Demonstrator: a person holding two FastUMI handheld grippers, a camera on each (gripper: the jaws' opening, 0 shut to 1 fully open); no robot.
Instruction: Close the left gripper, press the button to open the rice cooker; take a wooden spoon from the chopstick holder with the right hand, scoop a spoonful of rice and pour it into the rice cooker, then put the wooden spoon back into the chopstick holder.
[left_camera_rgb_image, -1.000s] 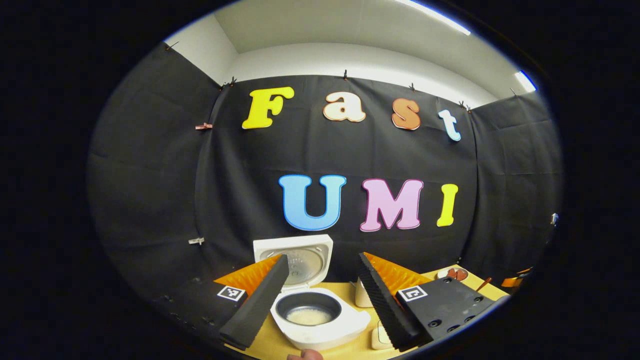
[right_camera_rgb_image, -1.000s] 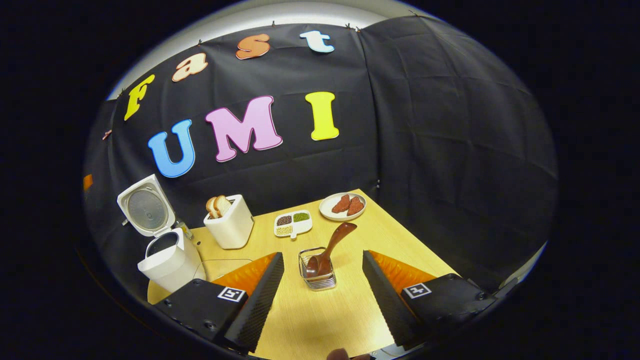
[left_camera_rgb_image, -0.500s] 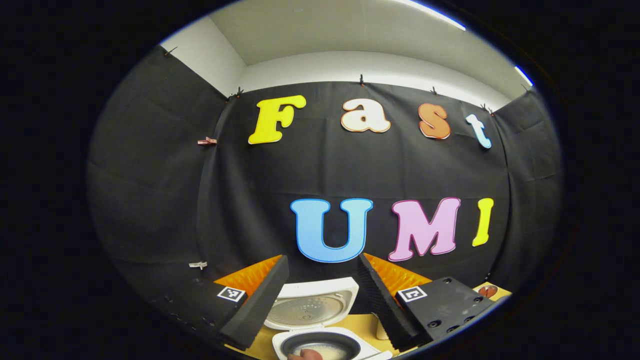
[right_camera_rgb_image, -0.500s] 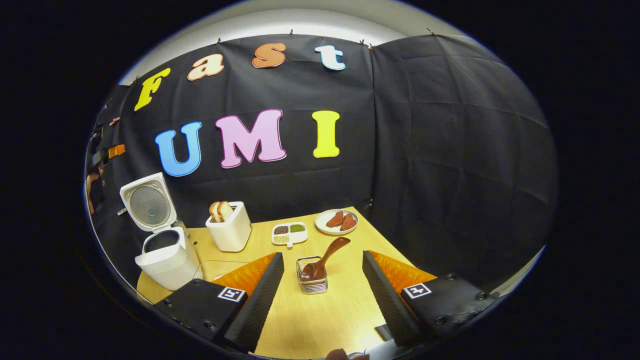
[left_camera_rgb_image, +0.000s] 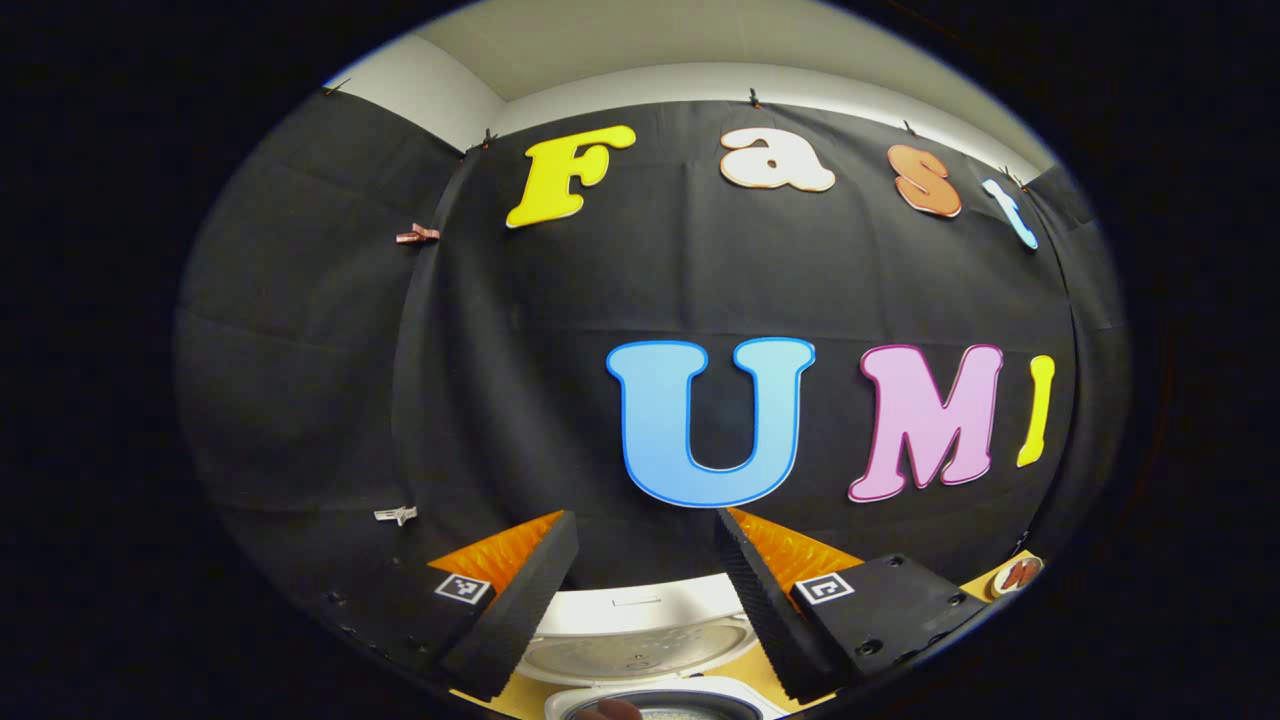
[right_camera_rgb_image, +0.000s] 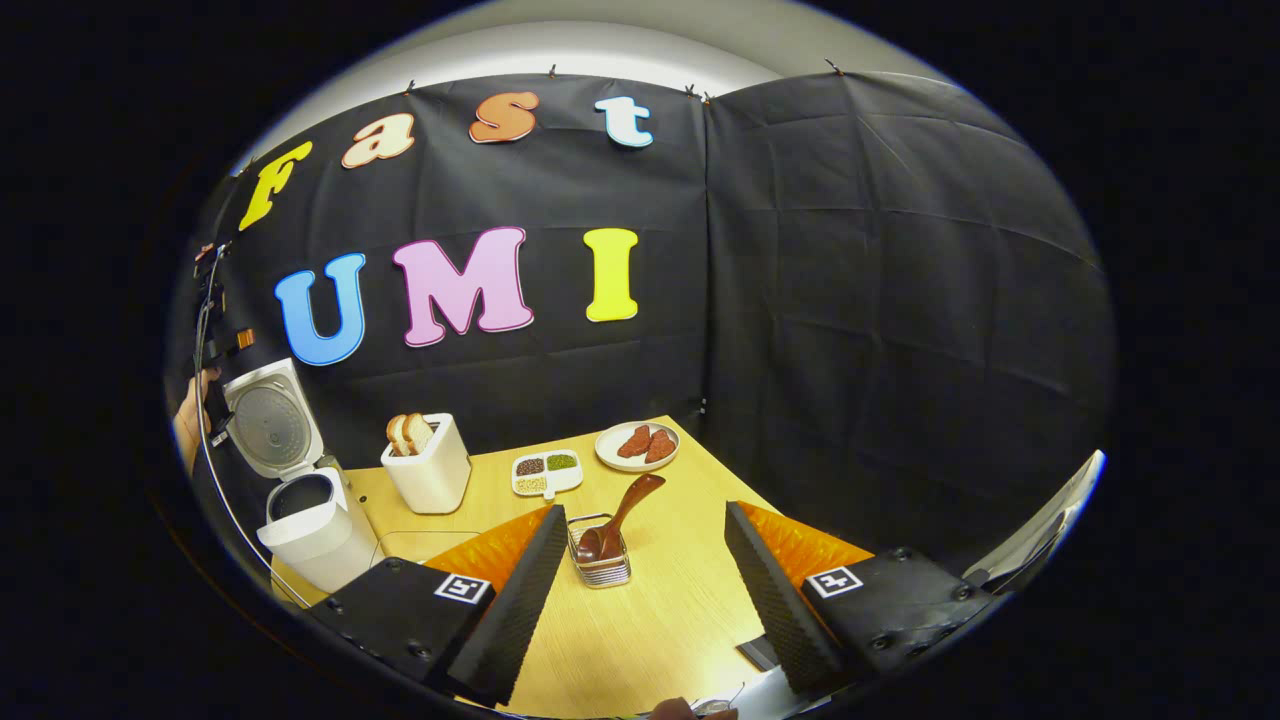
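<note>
The white rice cooker (right_camera_rgb_image: 305, 520) stands open at the table's left end, its lid (right_camera_rgb_image: 265, 420) tipped up. A brown wooden spoon (right_camera_rgb_image: 622, 512) leans in the wire chopstick holder (right_camera_rgb_image: 600, 560), bowl end down. My right gripper (right_camera_rgb_image: 645, 508) hangs open above the table, short of the holder and a little to its right, holding nothing. My left gripper (left_camera_rgb_image: 645, 518) is open too, raised over the cooker. The lid (left_camera_rgb_image: 635, 640) and the pot rim (left_camera_rgb_image: 660, 708) lie low between its fingers, with whitish rice just visible in the pot.
On the yellow table (right_camera_rgb_image: 680, 610) stand a white toaster with bread (right_camera_rgb_image: 428, 465), a divided dish of grains (right_camera_rgb_image: 545, 472) and a plate of red slices (right_camera_rgb_image: 637, 445). A hand (right_camera_rgb_image: 188, 425) shows at the far left by the cooker. Black cloth walls close the back and right.
The left gripper has moved in over the cooker, which has sunk to the bottom edge of its view. The right gripper has drawn back, so the holder looks smaller and farther left.
</note>
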